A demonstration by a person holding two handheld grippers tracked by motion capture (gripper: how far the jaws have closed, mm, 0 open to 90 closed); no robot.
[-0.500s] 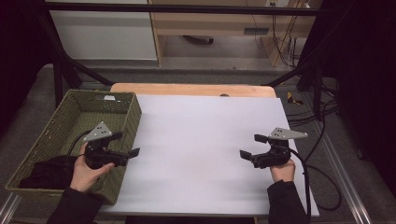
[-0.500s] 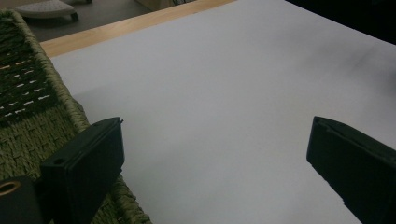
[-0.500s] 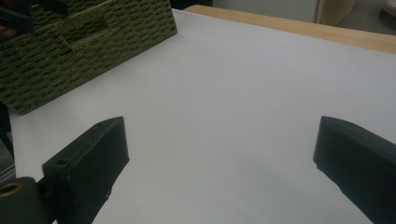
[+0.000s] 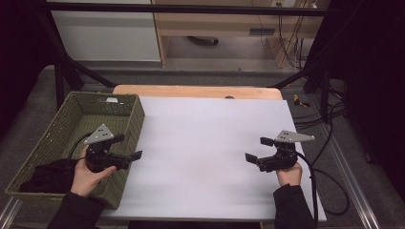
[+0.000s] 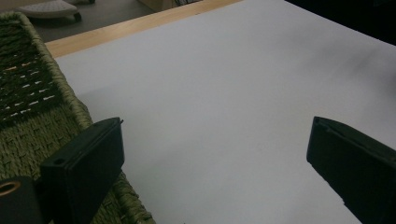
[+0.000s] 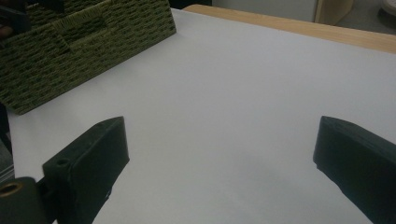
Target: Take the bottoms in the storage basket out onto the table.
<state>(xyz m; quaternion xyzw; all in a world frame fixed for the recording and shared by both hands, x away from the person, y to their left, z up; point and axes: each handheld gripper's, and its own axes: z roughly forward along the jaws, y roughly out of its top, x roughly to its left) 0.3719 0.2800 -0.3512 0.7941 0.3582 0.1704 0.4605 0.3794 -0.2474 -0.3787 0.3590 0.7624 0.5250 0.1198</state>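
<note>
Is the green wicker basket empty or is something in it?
Not empty: a dark cloth lies in the wicker basket's near end.

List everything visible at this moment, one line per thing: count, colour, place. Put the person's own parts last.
basket: 1, green woven, left edge of the table.
dark cloth: 1, black, inside the basket at its near end.
white sheet: 1, white, covering most of the table.
wooden tabletop: 1, light wood, strip showing beyond the sheet.
left tool: 1, black with grey plate, over the basket's right wall, jaws open, nothing between them.
right tool: 1, black with grey plate, over the sheet's right side, jaws open, nothing between them.
hands: 2, each holding a tool, dark sleeves.
</note>
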